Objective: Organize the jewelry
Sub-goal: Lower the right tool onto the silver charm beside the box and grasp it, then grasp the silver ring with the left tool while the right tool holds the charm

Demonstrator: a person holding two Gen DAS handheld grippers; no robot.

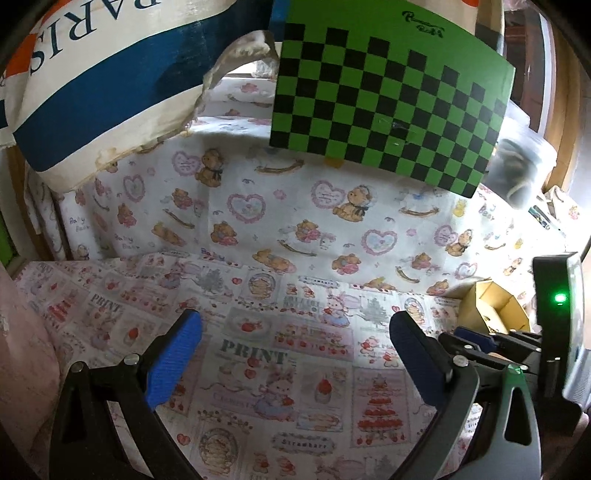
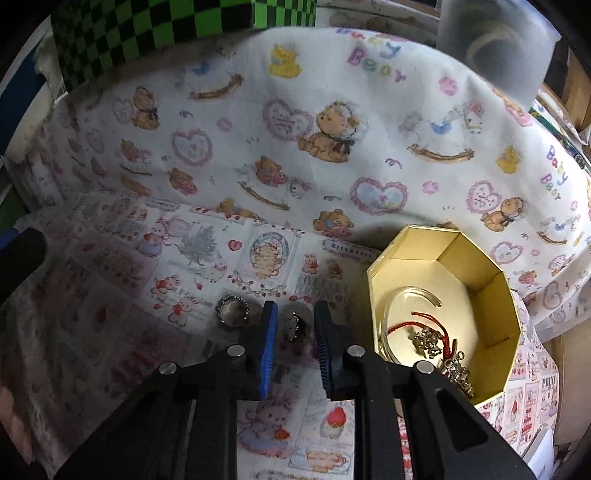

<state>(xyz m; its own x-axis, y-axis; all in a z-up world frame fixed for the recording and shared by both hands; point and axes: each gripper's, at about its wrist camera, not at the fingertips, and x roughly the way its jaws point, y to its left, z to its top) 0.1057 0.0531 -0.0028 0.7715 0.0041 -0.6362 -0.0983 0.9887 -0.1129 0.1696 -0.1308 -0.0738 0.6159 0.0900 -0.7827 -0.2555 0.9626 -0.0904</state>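
Observation:
In the right wrist view a gold octagonal box (image 2: 476,258) stands open on the patterned cloth. Inside lie a clear bangle (image 2: 417,293), a red cord (image 2: 421,319) and gold charms (image 2: 430,341). My right gripper (image 2: 294,314) is partly open, its blue pads on either side of a small ring (image 2: 293,325) lying on the cloth. A dark metal ring (image 2: 231,311) lies just left of it. In the left wrist view my left gripper (image 1: 295,328) is wide open and empty above the cloth. The box's edge (image 1: 491,302) shows at right, behind the right gripper's body (image 1: 554,325).
A green-and-black checkered board (image 1: 388,96) leans at the back, also in the right wrist view (image 2: 147,29). A blue-and-white "PARIS" bag (image 1: 96,92) hangs at back left. A teddy-bear print cloth (image 2: 332,129) rises behind the work area. A clear plastic container (image 2: 495,44) sits at back right.

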